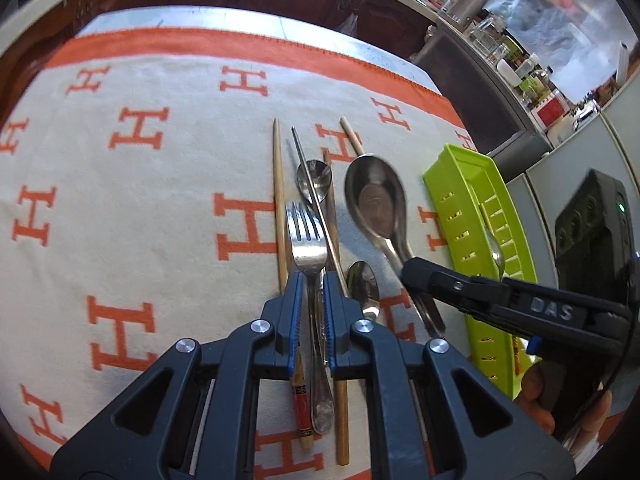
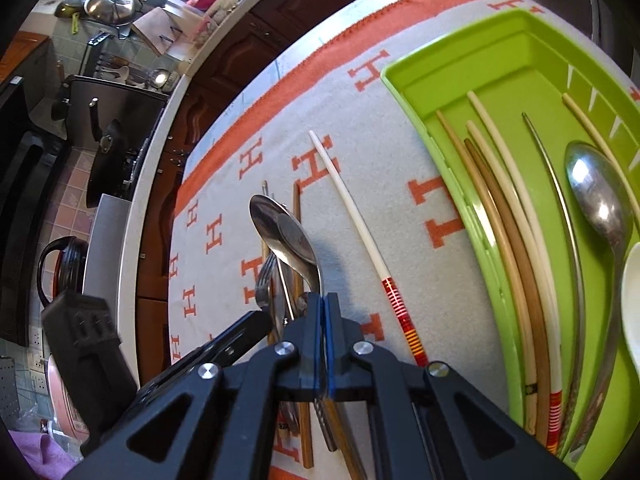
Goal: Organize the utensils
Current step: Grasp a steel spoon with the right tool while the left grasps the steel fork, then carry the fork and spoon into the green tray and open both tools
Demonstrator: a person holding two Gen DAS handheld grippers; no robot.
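My left gripper [image 1: 313, 280] has the neck of a metal fork [image 1: 306, 236] between its blue pads and is shut on it, tines pointing away. Beside the fork on the cloth lie a bamboo chopstick [image 1: 280, 200], a metal chopstick [image 1: 305, 160], a brown chopstick [image 1: 334, 224] and two small spoons [image 1: 318, 178] [image 1: 362, 280]. My right gripper [image 2: 322, 300] is shut on the handle of a large metal spoon [image 2: 280, 232], and its tip [image 1: 410, 270] reaches in from the right. A green tray [image 2: 460, 80] on the right holds several chopsticks, a metal spoon [image 2: 600, 200] and a white spoon [image 2: 632, 300].
A white chopstick [image 2: 352, 216] with a red-striped end lies on the cloth between the pile and the tray. The cream cloth [image 1: 140, 220] with orange letters covers the table. Dark cabinets and a cluttered counter [image 1: 500, 40] stand beyond its far edge. A hand [image 1: 560, 400] holds the right gripper.
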